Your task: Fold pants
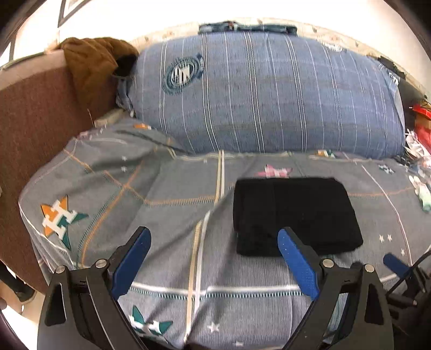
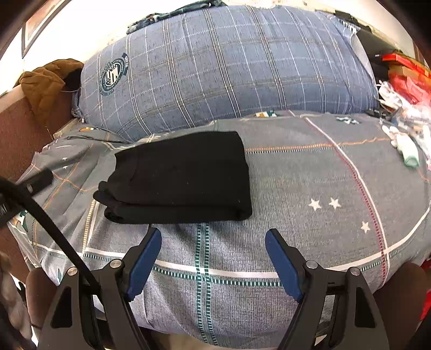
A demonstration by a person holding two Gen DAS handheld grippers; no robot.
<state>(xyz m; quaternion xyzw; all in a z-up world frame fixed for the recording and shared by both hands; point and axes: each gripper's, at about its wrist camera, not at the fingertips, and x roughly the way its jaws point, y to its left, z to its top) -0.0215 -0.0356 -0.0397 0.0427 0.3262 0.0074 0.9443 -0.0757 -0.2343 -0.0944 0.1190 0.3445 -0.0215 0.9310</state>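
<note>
Bright daylight from behind, blown out along the top, strong fisheye bending in both views.

The wall [image 1: 167,16] above the big pillow [image 1: 264,94] is washed to plain white, so light seems to come from that far side. The black pants [image 2: 183,177] show almost no surface detail, and only soft shadows lie under them. The left wrist view looks slightly smeared, perhaps from motion. The bedsheet [image 2: 296,188] lines bow near the dark rounded corners.

Both tools match — the left black plastic two-finger gripper [image 1: 214,239] and its right twin [image 2: 212,239] carry textured blue pads [image 1: 297,266], silver pivot screws [image 2: 309,264], triangular cut-outs — and a black cable [image 2: 51,228].
</note>
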